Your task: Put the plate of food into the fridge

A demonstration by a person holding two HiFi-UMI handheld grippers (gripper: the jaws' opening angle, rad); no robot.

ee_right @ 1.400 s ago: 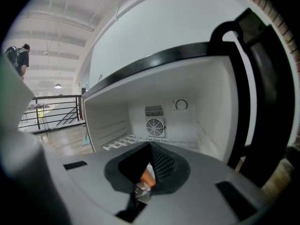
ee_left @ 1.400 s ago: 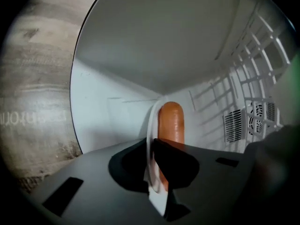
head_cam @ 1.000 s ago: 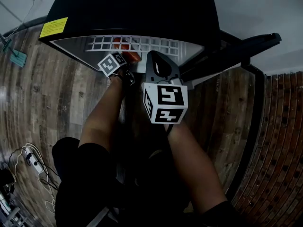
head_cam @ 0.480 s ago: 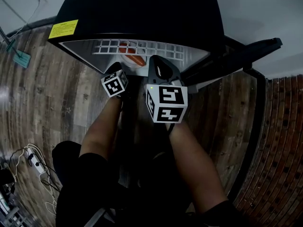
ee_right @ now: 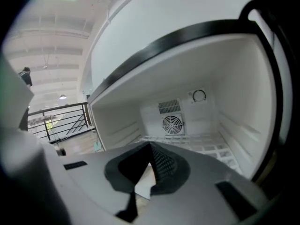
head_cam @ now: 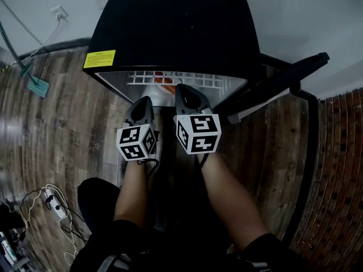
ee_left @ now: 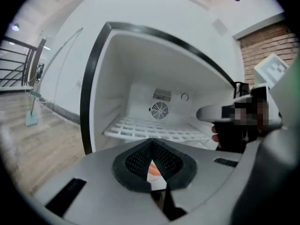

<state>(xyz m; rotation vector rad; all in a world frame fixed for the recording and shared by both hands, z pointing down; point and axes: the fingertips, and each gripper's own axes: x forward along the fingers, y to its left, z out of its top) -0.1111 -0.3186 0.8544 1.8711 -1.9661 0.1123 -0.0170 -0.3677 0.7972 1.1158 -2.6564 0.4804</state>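
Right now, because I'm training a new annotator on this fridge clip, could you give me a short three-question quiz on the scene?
1. True or false: the door of the black fridge stands open.
2. Where is the plate of food? A: on the wooden floor. B: inside the fridge. C: held up in a gripper.
3. Fill in: the left gripper has its jaws ____.

Key: 1 true; 2 B; 3 shut, with nothing gripped.
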